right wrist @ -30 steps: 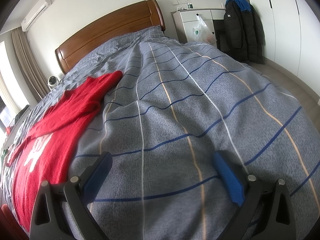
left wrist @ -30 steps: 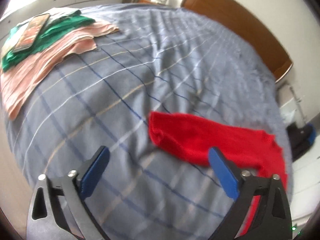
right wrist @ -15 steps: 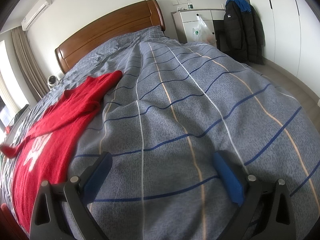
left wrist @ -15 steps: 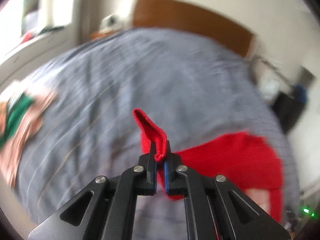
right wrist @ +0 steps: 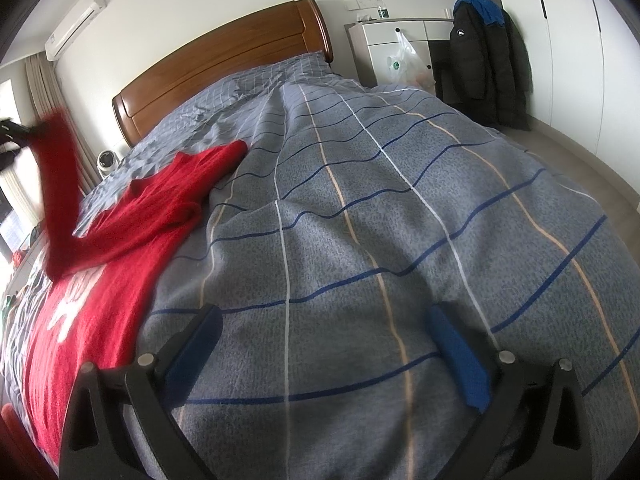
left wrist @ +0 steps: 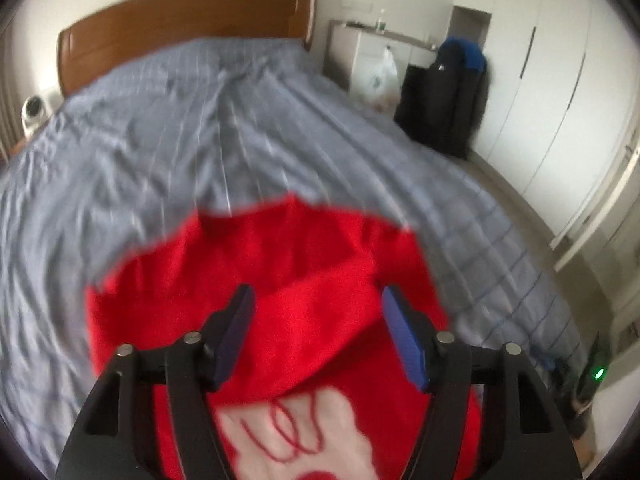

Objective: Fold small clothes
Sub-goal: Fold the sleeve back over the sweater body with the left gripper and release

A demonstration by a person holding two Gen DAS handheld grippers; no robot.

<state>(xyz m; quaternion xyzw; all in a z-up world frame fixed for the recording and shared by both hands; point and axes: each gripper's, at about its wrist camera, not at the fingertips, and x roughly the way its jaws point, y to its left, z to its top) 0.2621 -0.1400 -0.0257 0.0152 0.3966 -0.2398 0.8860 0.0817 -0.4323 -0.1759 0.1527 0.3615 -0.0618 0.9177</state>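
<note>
A bed with a grey checked cover and a wooden headboard; white wardrobes at upper right; an air conditioner at upper left.

A bed with a grey checked cover bears a red sweater near its left side.

This is a bedroom in a home. A large bed with a wooden headboard is filling most of the view, its grey checked duvet lying rumpled. A white dresser is standing beside the headboard, a plastic bag hanging from it. Dark coats are hanging near white wardrobe doors, an air conditioner is sitting high on the wall, and curtains are hanging at the window.
</note>
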